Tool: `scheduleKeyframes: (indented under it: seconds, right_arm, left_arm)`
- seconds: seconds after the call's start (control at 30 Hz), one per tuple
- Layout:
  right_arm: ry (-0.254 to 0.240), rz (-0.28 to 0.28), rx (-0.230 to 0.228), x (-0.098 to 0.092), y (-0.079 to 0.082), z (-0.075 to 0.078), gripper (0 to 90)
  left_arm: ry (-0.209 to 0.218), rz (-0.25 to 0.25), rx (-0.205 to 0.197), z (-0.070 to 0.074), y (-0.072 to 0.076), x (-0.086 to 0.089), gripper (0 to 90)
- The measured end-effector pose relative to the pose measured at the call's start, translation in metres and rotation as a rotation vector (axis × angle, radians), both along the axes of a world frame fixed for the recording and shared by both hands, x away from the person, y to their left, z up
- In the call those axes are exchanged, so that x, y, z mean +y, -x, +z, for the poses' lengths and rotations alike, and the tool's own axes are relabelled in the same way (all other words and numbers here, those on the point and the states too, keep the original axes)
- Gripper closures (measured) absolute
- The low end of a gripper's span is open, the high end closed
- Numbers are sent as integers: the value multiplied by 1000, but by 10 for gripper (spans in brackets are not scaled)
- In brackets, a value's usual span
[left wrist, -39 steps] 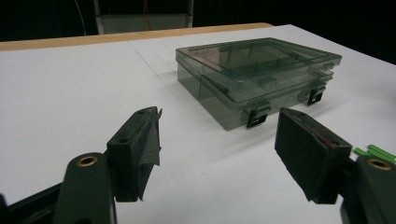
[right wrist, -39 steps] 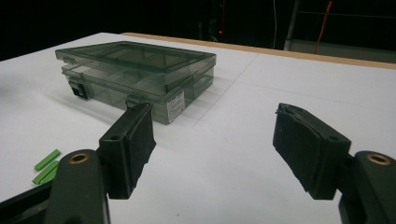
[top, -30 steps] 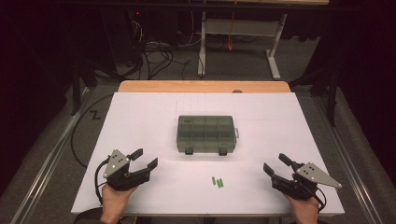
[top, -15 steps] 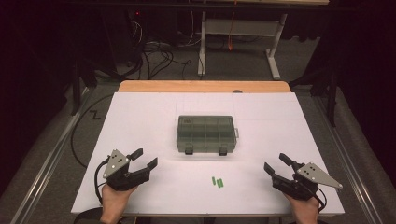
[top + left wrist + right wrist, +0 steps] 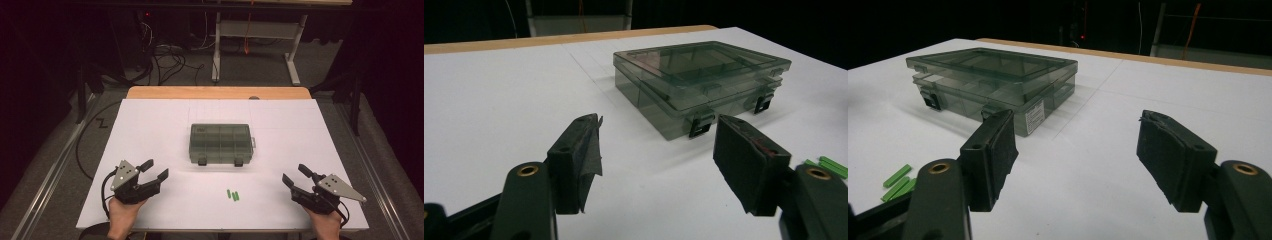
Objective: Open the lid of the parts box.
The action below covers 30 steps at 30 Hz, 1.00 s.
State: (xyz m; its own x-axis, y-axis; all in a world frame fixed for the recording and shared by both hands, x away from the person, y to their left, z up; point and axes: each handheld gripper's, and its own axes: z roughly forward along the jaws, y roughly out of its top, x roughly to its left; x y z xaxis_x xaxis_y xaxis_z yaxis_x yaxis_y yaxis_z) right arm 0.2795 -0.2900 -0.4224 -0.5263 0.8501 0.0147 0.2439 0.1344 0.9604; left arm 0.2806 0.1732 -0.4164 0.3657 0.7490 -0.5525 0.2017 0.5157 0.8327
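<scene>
Clear compartment box (image 5: 220, 144), lid shut, two dark latches (image 5: 202, 161) on its near edge, sits mid-table on the white sheet (image 5: 150, 125). Rigid, light, probably slick plastic; best taken across the short sides. Small green sticks (image 5: 233, 195) lie just nearer. Left gripper (image 5: 154, 170) and right gripper (image 5: 295, 176) are both released and empty, the left's jaws having just narrowed slightly.

No readable text anywhere. The compartment box (image 5: 998, 85) carried a small white label (image 5: 1035, 116) on its side wall. Its print was too small to read.
</scene>
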Motion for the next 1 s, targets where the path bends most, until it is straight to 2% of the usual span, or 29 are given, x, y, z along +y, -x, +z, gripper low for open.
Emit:
scheduleKeyframes:
  seconds: [0.27,0.43,0.7,1.0]
  right_arm:
    - [0,2,-4,0,-1,0,339]
    - [-8,2,-6,0,-1,0,347]
    - [-4,7,-3,2,-3,0,370]
    - [-16,14,6,5,-6,2,399]
  left_arm:
    - [-6,-6,0,0,0,1,386]
    - [-30,-20,-9,-1,-1,-2,384]
    - [-21,-24,-10,0,-3,-2,391]
    - [-37,-32,-7,-1,-7,-3,412]
